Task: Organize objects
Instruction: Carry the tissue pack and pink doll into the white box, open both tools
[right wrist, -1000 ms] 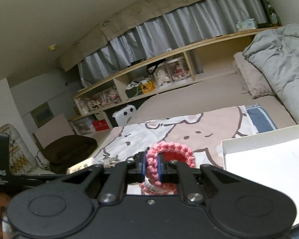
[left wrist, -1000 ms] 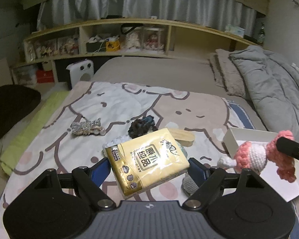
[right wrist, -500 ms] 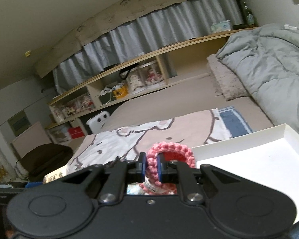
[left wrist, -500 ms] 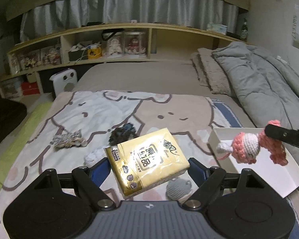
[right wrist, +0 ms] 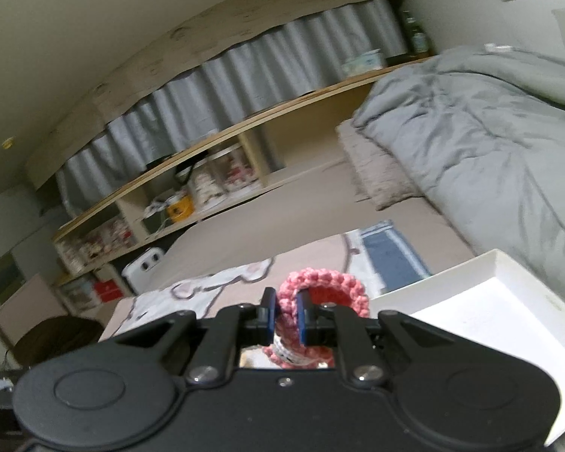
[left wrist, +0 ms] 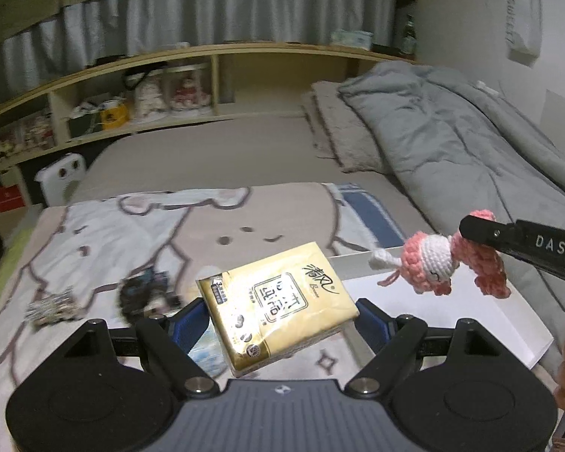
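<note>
While left hand-held gripper clamps yellow tissue pack, "DAS"-marked right hand-held gripper pinches pink crochet toy, print seemingly Chinese.

tissue pack: yellow | crochet toy: pink-white | box: white | duvet: grey

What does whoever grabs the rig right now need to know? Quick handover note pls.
Left gripper: shut on yellow tissue pack, held above the bed.
Right gripper: shut on pink crochet toy, hanging over the white box.
Done: both items picked up; nothing visible in the box.
Left: place the toy and the pack, probably in the box; then the dark scrunchie and striped scrunchie lying on the cartoon blanket.
</note>
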Motion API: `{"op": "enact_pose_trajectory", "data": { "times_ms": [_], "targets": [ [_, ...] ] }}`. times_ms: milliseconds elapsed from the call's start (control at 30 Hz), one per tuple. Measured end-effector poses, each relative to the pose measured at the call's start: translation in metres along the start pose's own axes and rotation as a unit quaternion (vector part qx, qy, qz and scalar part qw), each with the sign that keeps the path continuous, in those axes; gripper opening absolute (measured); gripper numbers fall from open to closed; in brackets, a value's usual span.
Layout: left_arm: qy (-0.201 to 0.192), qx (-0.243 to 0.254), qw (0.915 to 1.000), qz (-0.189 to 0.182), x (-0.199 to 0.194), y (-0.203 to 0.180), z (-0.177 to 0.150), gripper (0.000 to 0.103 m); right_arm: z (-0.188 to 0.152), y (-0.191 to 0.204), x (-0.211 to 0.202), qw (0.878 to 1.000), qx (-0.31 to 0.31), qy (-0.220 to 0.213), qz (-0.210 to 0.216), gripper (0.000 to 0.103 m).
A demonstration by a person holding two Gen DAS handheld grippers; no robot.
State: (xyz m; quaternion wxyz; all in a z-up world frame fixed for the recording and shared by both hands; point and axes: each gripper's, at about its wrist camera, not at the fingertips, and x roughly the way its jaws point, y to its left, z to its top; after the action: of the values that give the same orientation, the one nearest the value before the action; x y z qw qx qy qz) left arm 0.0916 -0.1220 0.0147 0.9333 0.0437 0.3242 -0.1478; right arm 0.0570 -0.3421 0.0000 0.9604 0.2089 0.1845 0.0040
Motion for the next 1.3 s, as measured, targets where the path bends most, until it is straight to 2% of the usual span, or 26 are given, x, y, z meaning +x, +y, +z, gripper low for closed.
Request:
{"op": "enact_pose_trajectory", "data": {
  "times_ms": [400,533,767,867,1067,1133,1167,1233,1267,1300],
  "targets": [
    [0.025,0.044,0.9971,-0.057,0.066,-0.077,0.013,0.084,0.011,-0.080,0.016,0.994,0.077,-0.013,-0.080,0.012],
    [0.035,0.050,0.9956,-0.071,0.086,-0.093,0.014,0.084,0.011,-0.097,0.025,0.991,0.095,-0.015,-0.091,0.012],
    [0.041,0.052,0.9941,-0.085,0.111,-0.108,0.016,0.084,0.007,-0.112,0.040,0.988,0.116,-0.049,-0.084,0.012],
    [0.048,0.057,0.9936,-0.085,0.120,-0.112,0.016,0.084,0.001,-0.120,0.053,0.988,0.126,-0.038,-0.080,0.012],
    [0.064,0.060,0.9925,-0.085,0.136,-0.116,0.009,0.084,-0.017,-0.143,0.077,0.982,0.180,0.019,-0.058,0.012],
    [0.069,0.061,0.9924,-0.082,0.140,-0.118,0.006,0.084,-0.017,-0.144,0.079,0.980,0.182,0.039,-0.069,0.013],
    [0.071,0.061,0.9923,-0.081,0.141,-0.118,0.005,0.084,-0.016,-0.143,0.079,0.979,0.182,0.047,-0.081,0.019],
    [0.076,0.057,0.9921,-0.081,0.144,-0.119,0.003,0.084,-0.014,-0.144,0.076,0.976,0.179,0.056,-0.110,0.035],
    [0.078,0.055,0.9921,-0.081,0.145,-0.119,0.003,0.084,-0.011,-0.144,0.073,0.975,0.174,0.059,-0.128,0.048],
    [0.077,0.055,0.9922,-0.081,0.146,-0.119,0.003,0.084,-0.010,-0.144,0.071,0.973,0.168,0.063,-0.144,0.056]
  ]
}}
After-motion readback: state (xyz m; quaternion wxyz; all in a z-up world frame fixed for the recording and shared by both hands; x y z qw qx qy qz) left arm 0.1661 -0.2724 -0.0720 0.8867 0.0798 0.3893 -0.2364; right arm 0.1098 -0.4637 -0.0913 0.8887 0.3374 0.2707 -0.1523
